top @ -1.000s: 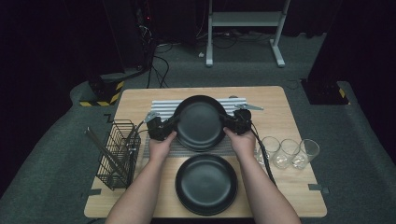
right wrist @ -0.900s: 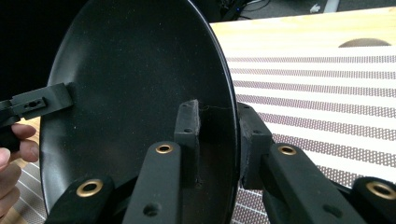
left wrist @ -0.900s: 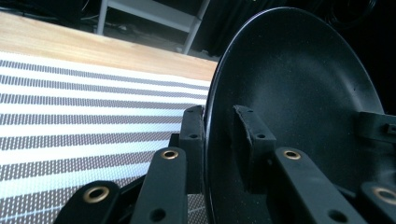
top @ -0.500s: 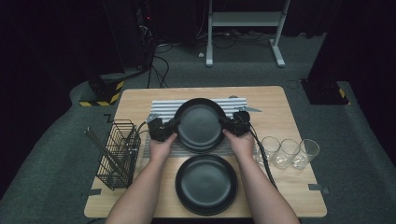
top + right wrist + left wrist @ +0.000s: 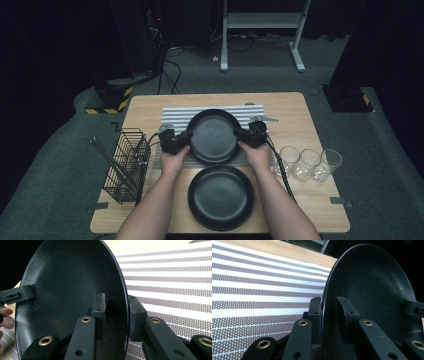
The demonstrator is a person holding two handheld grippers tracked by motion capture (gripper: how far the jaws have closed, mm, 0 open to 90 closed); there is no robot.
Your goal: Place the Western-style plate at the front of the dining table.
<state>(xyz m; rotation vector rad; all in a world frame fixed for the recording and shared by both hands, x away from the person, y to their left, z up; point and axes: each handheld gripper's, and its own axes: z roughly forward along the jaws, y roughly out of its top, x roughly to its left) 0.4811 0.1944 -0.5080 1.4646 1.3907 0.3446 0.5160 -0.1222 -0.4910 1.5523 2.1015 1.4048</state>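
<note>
The table point(image 5: 150, 107) carries a striped mat point(image 5: 172, 120) at twelve o'clock, a wire basket point(image 5: 125, 165) at nine, and three glasses point(image 5: 307, 164) at three. A second plate point(image 5: 221, 197) lies at six. The carried plate point(image 5: 214, 136) hangs over the mat's near edge, pinched at opposite rims: the left gripper point(image 5: 328, 315) at its nine o'clock, the right gripper point(image 5: 116, 312) at its three, each with jaws clamped across the rim. The grips look shallow, so I judge uneven pull or tilt between the hands could let the glossy rim slip and drop onto the plate below, chipping both.
</note>
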